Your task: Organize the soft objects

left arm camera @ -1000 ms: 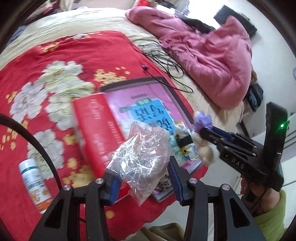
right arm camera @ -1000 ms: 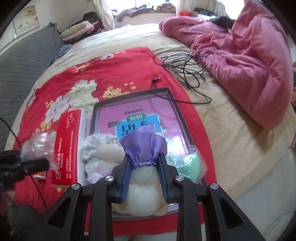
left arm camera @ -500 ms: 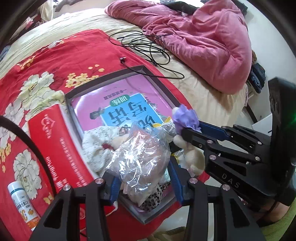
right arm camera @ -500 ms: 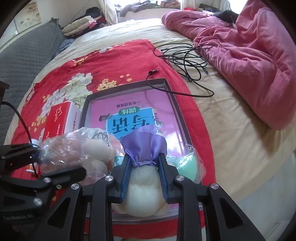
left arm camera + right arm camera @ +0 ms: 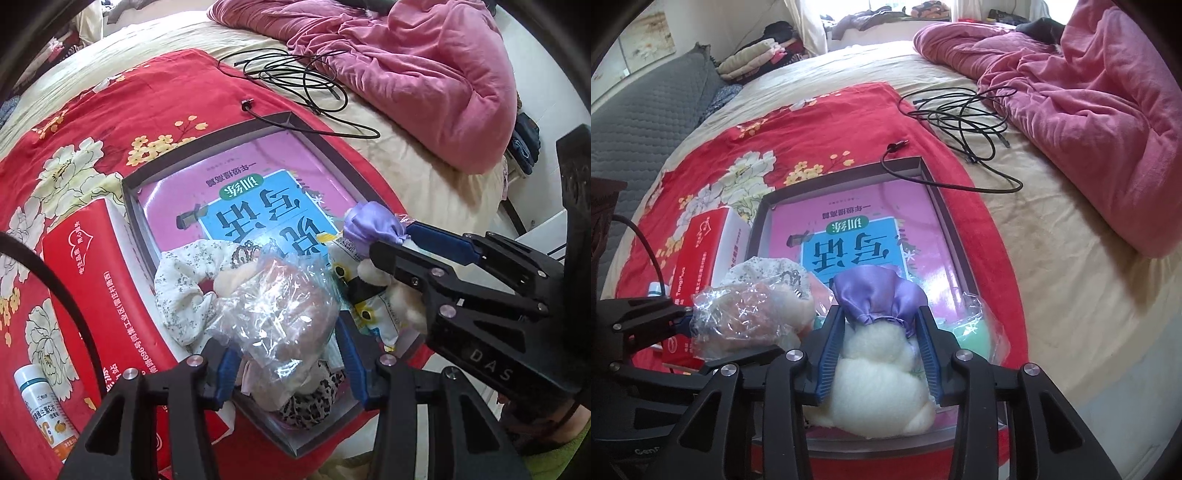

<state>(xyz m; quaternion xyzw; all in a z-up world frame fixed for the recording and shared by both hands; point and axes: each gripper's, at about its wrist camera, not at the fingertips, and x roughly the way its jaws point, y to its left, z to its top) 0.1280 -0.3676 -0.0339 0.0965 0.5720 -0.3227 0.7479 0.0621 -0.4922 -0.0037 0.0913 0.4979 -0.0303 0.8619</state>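
A shallow grey box lies on the red floral blanket with a pink book in its bottom. At its near end are a white floral cloth and a leopard-print piece. My left gripper points down into the box. Its jaws are opening, and the pads still touch a crinkled clear bag with something pinkish inside. My right gripper is beside it. Its jaws are opening too, and they still flank the neck of a white plush toy in a purple cap.
A red tissue box stands against the grey box's left side, with a small white bottle beyond it. A coiled black cable and a pink quilt lie further back. The bed's edge runs just below the box.
My left gripper carried the bag from above the red tissue box rightward and down into the grey box. The right gripper's jaws now stand wider around the plush toy.
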